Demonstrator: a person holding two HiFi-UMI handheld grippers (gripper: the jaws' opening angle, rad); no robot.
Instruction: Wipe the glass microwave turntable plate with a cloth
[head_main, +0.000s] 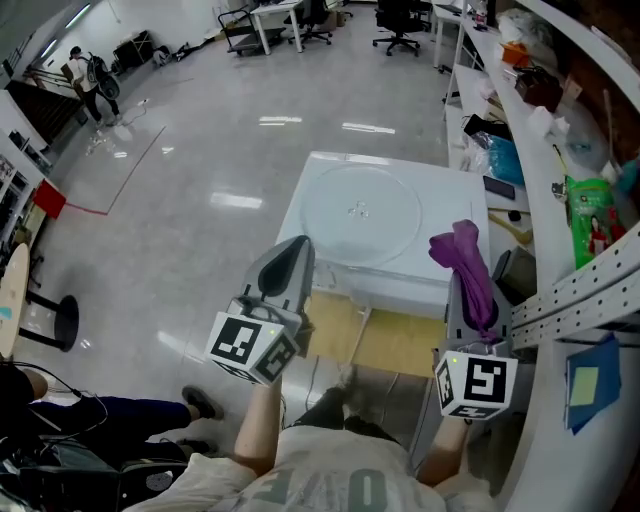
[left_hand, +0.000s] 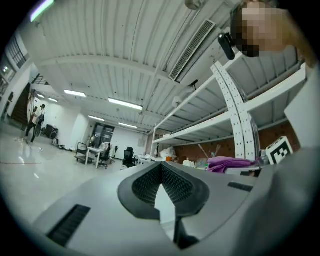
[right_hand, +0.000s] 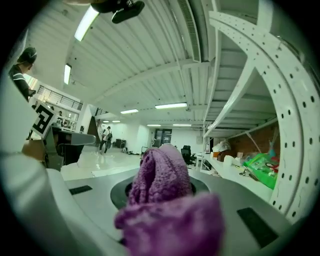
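1. I see the glass turntable plate lying flat on the white table.
2. My right hand-held gripper grips a purple cloth beside the plate.
3. My left hand-held gripper hovers near the table's front edge, jaws together.

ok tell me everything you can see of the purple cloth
The cloth is purple and soft, with a knitted or fuzzy look, and it is bunched into folds. The right gripper is shut on it. One end stands up past the tips, and a lump droops toward the camera in the right gripper view. It hangs in the air right of the plate, not touching it.
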